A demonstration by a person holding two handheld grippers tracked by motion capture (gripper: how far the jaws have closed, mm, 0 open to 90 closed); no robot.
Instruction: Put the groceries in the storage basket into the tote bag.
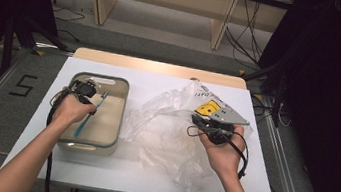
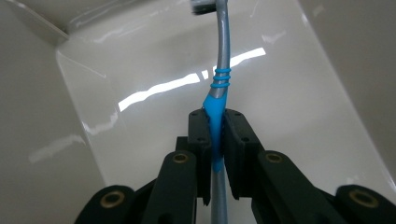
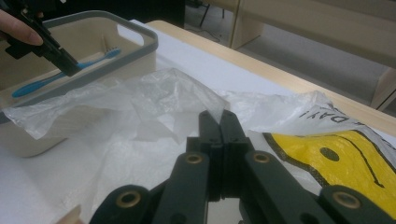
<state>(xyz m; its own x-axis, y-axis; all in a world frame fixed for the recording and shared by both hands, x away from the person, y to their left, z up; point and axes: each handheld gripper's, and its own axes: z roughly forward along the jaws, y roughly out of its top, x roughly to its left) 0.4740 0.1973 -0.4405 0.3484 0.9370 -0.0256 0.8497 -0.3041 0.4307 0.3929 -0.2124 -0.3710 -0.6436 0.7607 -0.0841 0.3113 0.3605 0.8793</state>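
A blue and grey toothbrush point(image 2: 223, 51) hangs over the floor of a beige basin point(image 2: 140, 60), and my left gripper point(image 2: 215, 126) is shut on its blue handle. In the high view the left gripper point(image 1: 92, 105) reaches into the grey-rimmed basin point(image 1: 118, 114) with the toothbrush point(image 1: 84, 124) slanting toward the person. My right gripper point(image 3: 219, 119) has its jaws shut, tips against a crumpled clear plastic bag point(image 3: 154, 98) with a yellow smiley print point(image 3: 355, 158). Whether a fold is pinched I cannot tell. From above, the right gripper point(image 1: 196, 120) sits on the bag point(image 1: 164, 125).
A white sheet point(image 1: 160, 82) covers the wooden table point(image 1: 157, 66). The basin stands at the left, the bag spreads over the middle and right. Dark stands and cables flank the table on the floor.
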